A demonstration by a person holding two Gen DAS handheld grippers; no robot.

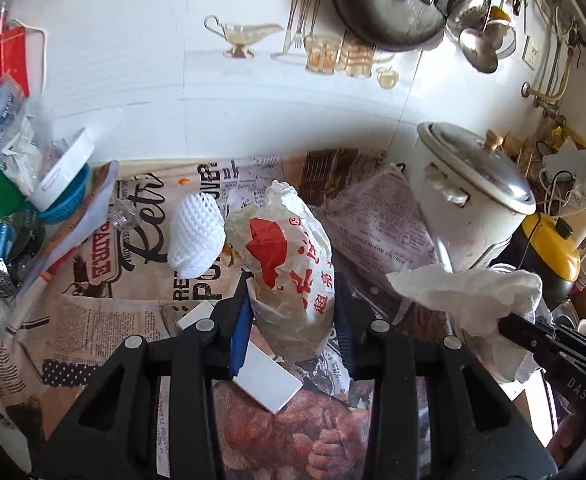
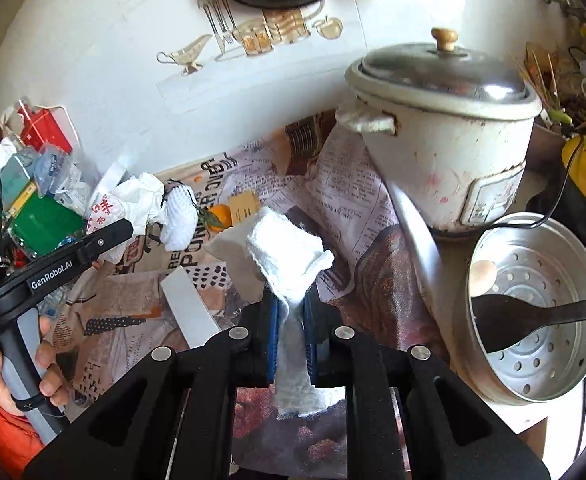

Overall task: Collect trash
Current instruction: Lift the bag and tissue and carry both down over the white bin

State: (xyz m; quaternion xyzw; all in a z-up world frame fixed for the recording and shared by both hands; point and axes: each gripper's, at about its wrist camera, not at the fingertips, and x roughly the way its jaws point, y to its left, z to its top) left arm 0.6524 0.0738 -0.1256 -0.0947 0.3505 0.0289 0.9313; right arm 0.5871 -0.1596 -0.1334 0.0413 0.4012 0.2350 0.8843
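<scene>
- Centre of the left wrist view: the left gripper [image 1: 293, 304] pinches a crumpled plastic bag [image 1: 289, 256], white with red print, between its 2 blue pads.
- Centre of the right wrist view: the right gripper [image 2: 291, 320], jaws pressed together, clamps a white paper towel [image 2: 289, 256], folded and rumpled.

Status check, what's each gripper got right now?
Left gripper shut on crumpled plastic bag. Right gripper shut on white paper towel. Foam fruit net remains on table.

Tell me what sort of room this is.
Most likely a home kitchen counter: a white rice cooker with a metal lid, ladles hanging on the wall, and a perforated steamer tray holding a black spatula.
</scene>
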